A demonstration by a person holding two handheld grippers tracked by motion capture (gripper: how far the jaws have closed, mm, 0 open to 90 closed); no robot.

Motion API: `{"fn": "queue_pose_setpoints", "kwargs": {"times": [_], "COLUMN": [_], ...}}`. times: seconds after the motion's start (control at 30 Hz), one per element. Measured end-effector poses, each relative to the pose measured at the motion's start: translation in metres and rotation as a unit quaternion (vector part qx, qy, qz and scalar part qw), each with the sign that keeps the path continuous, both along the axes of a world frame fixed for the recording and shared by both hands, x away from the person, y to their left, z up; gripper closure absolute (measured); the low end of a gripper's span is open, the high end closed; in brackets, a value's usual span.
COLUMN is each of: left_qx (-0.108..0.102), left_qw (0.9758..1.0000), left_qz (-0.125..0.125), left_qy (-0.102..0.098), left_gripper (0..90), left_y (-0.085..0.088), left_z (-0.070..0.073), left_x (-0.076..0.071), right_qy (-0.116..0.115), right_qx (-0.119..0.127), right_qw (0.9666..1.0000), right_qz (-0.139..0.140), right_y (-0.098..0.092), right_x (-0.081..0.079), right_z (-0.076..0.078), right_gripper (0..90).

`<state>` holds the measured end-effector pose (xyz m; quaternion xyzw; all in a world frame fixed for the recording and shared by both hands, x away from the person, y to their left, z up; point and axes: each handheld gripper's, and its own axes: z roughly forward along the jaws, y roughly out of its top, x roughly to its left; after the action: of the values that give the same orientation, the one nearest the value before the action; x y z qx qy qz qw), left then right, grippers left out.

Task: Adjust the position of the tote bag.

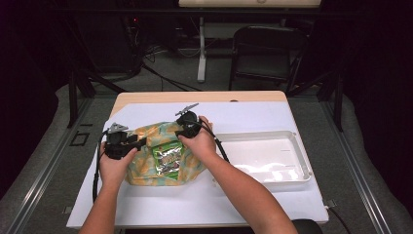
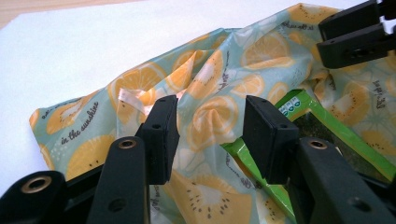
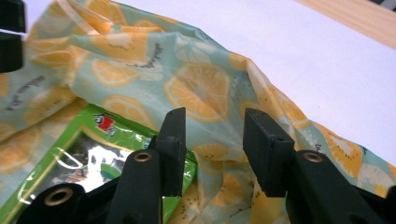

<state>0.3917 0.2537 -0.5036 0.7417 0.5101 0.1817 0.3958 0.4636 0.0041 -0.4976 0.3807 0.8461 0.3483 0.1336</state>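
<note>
A bag printed with orange and lemon slices [image 1: 141, 168] lies on the white table cover, its mouth facing the far side. A green snack packet [image 1: 167, 161] sticks out of it. My left gripper [image 1: 139, 143] is at the bag's left upper edge. In the left gripper view its jaws [image 2: 210, 128] stand apart with a fold of the bag [image 2: 140, 79] between them, and the packet [image 2: 327, 126] lies to the right. My right gripper [image 1: 182, 132] is at the bag's top edge. Its jaws [image 3: 215, 130] stand apart over the bag fabric [image 3: 196, 88], beside the packet [image 3: 79, 149].
A shallow white tray [image 1: 302, 156] sits to the right of the bag. The white cover [image 1: 243, 204] spans the wooden table. A black chair [image 1: 268, 48] and cables stand beyond the far edge. Each gripper's jaws show at the edge of the other's view.
</note>
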Motion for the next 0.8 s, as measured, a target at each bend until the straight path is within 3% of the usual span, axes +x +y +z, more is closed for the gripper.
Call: {"fn": "queue_pose_setpoints", "kwargs": {"times": [0.1, 0.33, 0.8], "left_qx": [0.003, 0.006, 0.016], "left_qw": [1.0000, 1.0000, 0.9998], "left_qz": [0.000, -0.002, -0.002], "left_qy": [-0.003, -0.006, -0.012], "left_gripper": [55.3, 57.8, 58.3], "left_y": [0.000, -0.002, -0.004], "left_z": [0.001, 0.003, 0.005], "left_x": [-0.001, -0.002, -0.004], "right_qy": [-0.010, -0.019, 0.011], "right_qx": [0.009, -0.005, -0.017], "right_qw": [0.9999, 0.9993, 0.9975], "right_qz": [0.006, 0.033, 0.068], "right_y": [0.000, -0.007, -0.029], "right_x": [-0.005, -0.023, -0.057], "right_z": [0.006, 0.017, 0.002], "right_gripper": [59.7, 63.7, 71.0]}}
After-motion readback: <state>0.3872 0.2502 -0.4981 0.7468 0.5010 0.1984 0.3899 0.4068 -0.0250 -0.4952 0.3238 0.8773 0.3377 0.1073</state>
